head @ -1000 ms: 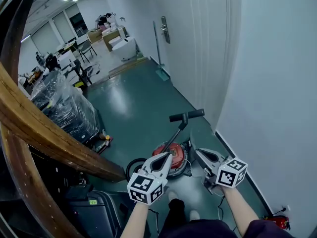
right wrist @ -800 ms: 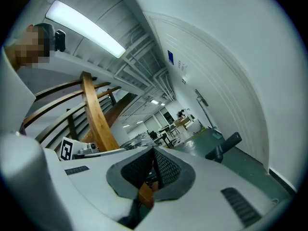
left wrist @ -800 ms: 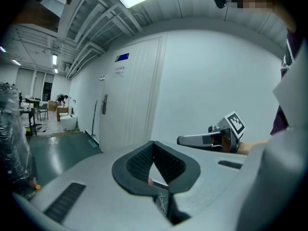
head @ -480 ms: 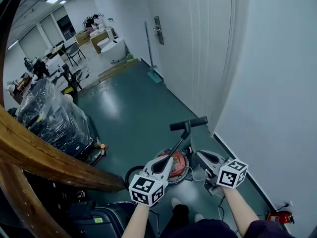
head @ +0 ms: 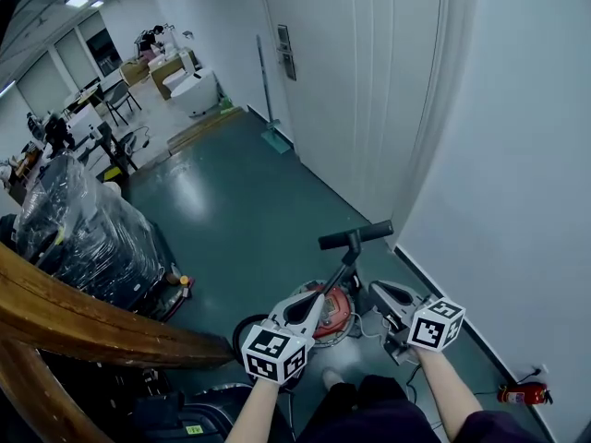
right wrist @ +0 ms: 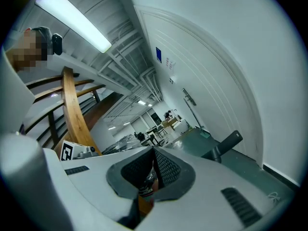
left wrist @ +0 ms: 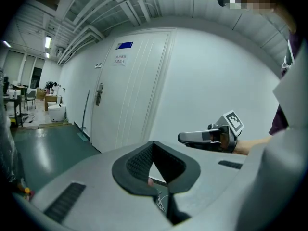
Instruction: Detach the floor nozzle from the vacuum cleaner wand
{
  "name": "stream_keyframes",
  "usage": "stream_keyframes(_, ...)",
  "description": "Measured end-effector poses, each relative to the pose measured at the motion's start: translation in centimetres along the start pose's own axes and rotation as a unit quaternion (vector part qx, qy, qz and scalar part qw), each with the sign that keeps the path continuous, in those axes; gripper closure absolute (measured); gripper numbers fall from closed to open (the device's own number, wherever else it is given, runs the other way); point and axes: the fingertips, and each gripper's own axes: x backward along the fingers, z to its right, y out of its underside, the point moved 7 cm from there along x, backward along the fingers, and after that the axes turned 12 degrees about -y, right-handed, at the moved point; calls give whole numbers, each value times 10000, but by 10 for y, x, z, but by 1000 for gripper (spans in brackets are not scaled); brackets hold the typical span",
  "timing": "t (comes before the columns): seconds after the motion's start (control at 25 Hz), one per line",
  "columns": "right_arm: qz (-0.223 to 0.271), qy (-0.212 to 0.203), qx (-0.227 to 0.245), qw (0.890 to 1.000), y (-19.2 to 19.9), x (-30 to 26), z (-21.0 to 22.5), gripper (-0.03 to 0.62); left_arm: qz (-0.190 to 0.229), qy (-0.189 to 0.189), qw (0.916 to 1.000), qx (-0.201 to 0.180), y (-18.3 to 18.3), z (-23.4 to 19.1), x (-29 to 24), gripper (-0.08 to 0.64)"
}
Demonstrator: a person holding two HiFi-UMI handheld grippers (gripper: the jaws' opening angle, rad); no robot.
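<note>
A floor-cleaning machine with a round red body [head: 332, 305] and a black T-handle [head: 355, 236] stands on the green floor near the white wall. I cannot make out a floor nozzle or a wand. My left gripper [head: 317, 296] is shut and empty, held in the air in front of the red body. Its jaws meet in the left gripper view [left wrist: 154, 146]. My right gripper [head: 374, 289] is also shut and empty, just right of the machine and below the handle. The handle [right wrist: 224, 146] shows past its closed jaws [right wrist: 154, 150].
A curved wooden stair rail [head: 92, 326] runs along the left. A plastic-wrapped pallet load [head: 83, 229] stands behind it. A red fire extinguisher [head: 522, 393] lies by the right wall. White double doors [head: 369, 90] and a mop [head: 268, 100] line the corridor.
The view has advanced along the corridor: the rail and the pallet slid left and the machine sits nearer. Both grippers travelled with it and stayed shut.
</note>
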Motion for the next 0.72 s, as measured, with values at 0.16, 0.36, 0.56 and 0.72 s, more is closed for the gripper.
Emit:
stream_keyframes(0.16,37,81,-62,9999,-1,-7,12,574,-78,52,10000,2,2,-11,-12,555)
stream_keyframes(0.36,44,179,-135,9997,0,-17,28,574,-181,83,9998,33,8,-24,-26,555)
stream_keyframes(0.56,43,171,-210,9996,0,-27,46,574,-235,91,9997,66,10,-33,-40,555)
stream_keyframes(0.72,-2,167,-271,9995,0,-31,58,574,-307,72,9994,118,14,-36,-50,555)
